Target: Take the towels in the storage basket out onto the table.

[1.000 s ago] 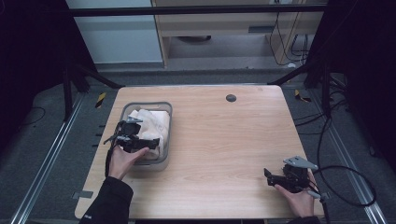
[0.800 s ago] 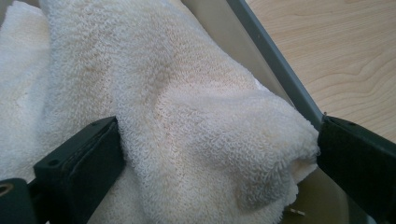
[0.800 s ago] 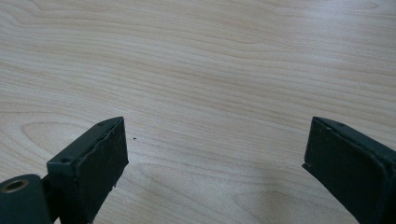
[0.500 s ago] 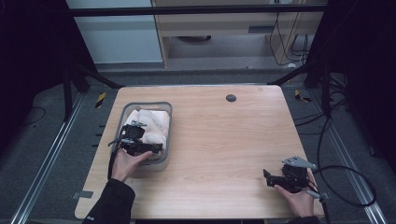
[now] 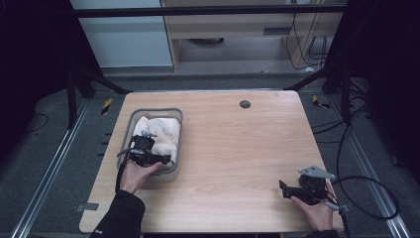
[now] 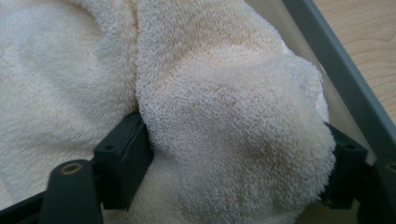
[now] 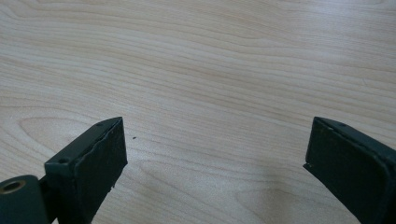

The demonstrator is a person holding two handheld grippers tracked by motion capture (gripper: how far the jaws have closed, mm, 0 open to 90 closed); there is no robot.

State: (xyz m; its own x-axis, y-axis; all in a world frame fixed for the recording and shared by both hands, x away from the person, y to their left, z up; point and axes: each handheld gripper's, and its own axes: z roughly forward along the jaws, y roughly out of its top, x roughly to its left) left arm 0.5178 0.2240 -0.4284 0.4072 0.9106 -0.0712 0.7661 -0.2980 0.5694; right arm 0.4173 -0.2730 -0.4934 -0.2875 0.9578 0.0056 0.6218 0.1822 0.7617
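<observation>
— Where does the high view sit?
— Above the near side of the table [image 5: 237,144], facing forward and down; it takes in the whole top and the floor beyond.
— And the left gripper view?
— Very close, looking along its jaws into the towel [image 6: 224,121] in the grey bin [image 6: 345,93]; the high view shares that bin [image 5: 176,141] at its left.
— The right gripper view?
— Low and near, looking down on bare wood [image 7: 210,79], the tabletop's near right part.
</observation>
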